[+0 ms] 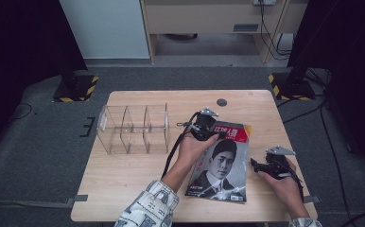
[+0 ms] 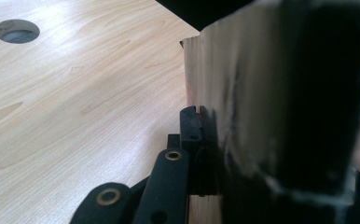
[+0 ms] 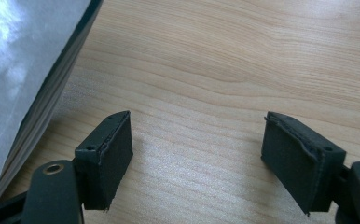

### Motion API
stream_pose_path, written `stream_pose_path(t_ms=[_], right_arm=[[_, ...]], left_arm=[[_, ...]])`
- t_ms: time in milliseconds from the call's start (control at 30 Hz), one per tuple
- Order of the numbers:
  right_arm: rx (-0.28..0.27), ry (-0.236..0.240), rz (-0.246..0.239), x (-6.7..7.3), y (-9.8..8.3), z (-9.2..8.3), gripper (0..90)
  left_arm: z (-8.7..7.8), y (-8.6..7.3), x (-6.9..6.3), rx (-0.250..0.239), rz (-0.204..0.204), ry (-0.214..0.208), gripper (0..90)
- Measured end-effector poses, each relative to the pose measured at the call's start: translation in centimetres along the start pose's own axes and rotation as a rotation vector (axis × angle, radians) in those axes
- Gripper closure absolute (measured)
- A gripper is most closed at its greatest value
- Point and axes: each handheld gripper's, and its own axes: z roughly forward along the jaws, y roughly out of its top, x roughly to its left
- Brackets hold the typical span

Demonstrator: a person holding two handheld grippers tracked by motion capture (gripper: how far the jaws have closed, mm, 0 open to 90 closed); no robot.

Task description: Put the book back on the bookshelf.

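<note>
Magazine (image 1: 221,163) edge pinched at 12 o'clock by my left hand-held gripper (image 1: 204,126); thin pages could slip or tear. Right hand-held gripper (image 1: 258,165) gapes empty at 3 o'clock.

Left gripper (image 1: 217,133): black body, grey three-cornered plate on top, black cable trailing from its 7 o'clock side along forearm. In left gripper view, black jaw links carry brass-ringed pivot holes; small screw on jaw block.

Right gripper (image 1: 253,162): black, same grey plate on top, black cable running toward 5 o'clock past wrist. In right gripper view, two black rectangular pads (image 3: 109,156) with worn, fraying edges, screw dimples at corners, brass-ringed pivots at 7 and 4 o'clock.

Sleeves (image 1: 148,208): pale fabric, dark line-print pattern, cuffs alike on both arms.
</note>
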Motion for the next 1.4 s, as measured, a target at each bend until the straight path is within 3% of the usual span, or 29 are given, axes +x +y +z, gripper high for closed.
stream_pose_path(t_ms=[1400], right_arm=[[0.0,0.005,-0.007,0.1,0.0,0.0,22.8]], left_arm=[[-4.6,2.5,-2.1,-0.1,0.032,-0.006,86.4]])
